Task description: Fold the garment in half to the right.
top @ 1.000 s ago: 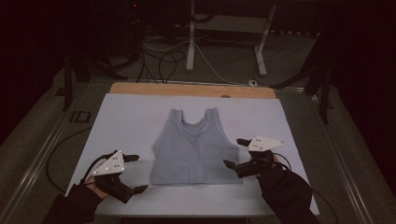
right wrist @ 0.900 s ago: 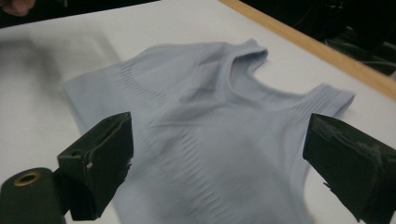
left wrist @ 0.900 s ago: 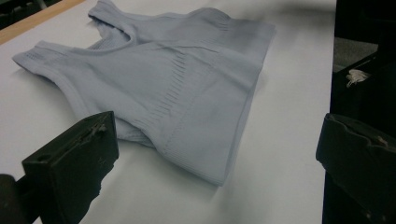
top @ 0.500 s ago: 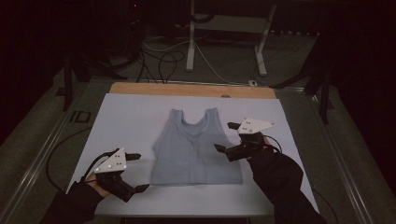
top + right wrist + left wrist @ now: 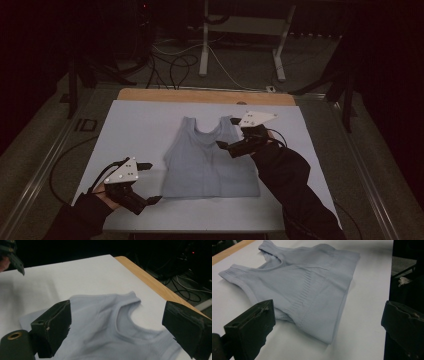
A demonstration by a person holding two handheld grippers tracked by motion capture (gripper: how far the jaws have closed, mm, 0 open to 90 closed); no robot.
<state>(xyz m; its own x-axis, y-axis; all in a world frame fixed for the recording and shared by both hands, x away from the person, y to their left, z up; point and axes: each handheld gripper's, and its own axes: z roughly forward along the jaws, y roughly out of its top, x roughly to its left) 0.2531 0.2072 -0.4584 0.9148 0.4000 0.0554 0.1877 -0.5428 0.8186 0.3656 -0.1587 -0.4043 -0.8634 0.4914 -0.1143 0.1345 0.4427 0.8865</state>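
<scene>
- The pale blue tank top lies flat in the middle of the frame on the white table cover, neck toward the top edge, hem toward the bottom.
- In the high view the right gripper sits over the garment's right shoulder strap, right of centre, with its jaws spread and nothing between them; the right gripper view shows the neckline just beyond them.
- The left gripper waits at lower left, just beside the hem corner, its jaws also spread wide and empty.
- Judged from here, the likely trouble is a shallow pinch at the strap: catching only the top layer would let the lower one drag and bunch.
- If the right side lifts before the left grips the hem, the thin fabric may slide across the smooth cover and skew.
</scene>
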